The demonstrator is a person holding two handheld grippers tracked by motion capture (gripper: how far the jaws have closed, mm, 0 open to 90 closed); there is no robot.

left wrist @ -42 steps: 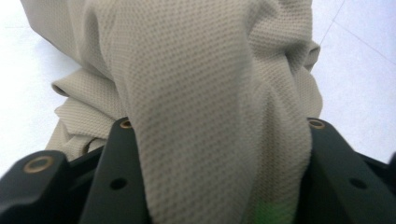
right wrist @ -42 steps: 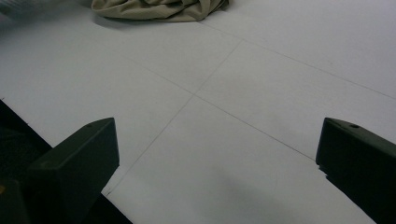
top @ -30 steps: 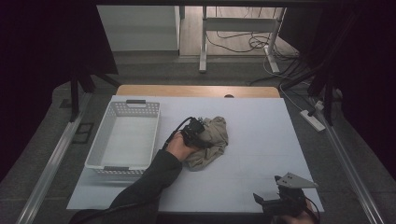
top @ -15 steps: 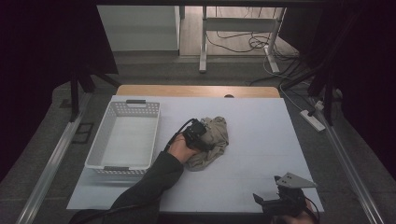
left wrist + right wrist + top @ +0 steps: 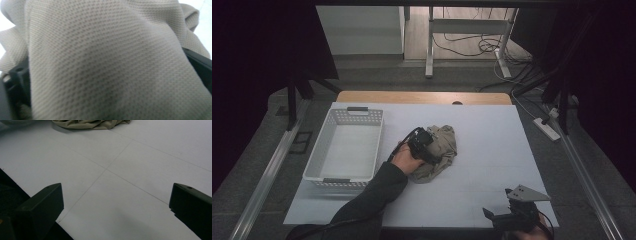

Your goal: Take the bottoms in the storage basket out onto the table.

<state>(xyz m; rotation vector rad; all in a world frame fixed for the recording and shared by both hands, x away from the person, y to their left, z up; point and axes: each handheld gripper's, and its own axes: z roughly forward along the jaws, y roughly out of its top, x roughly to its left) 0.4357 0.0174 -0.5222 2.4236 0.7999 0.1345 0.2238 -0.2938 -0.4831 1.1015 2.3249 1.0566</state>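
Observation:
A crumpled beige cloth [image 5: 446,142] lies on the white table cover [image 5: 497,150] near the middle. My left gripper [image 5: 428,148] is pushed into the cloth's left side, held by a hand with a dark sleeve. In the left gripper view the knit cloth [image 5: 105,60] bulges between the two black jaws, which stand wide apart at the frame's edges. My right gripper [image 5: 512,216] rests low at the table's front right edge, open and holding nothing. The right gripper view has its tips [image 5: 117,202] over bare cover, with the cloth [image 5: 92,123] far ahead.
A white slotted basket [image 5: 314,165], with nothing in it, stands at the table's left side. A wooden strip [image 5: 422,97] runs along the far edge. Beyond it are table legs and cables on the floor, and a power strip [image 5: 548,128] lies to the right.
The left gripper has edged slightly right, deeper into the cloth. The right gripper has stayed still.

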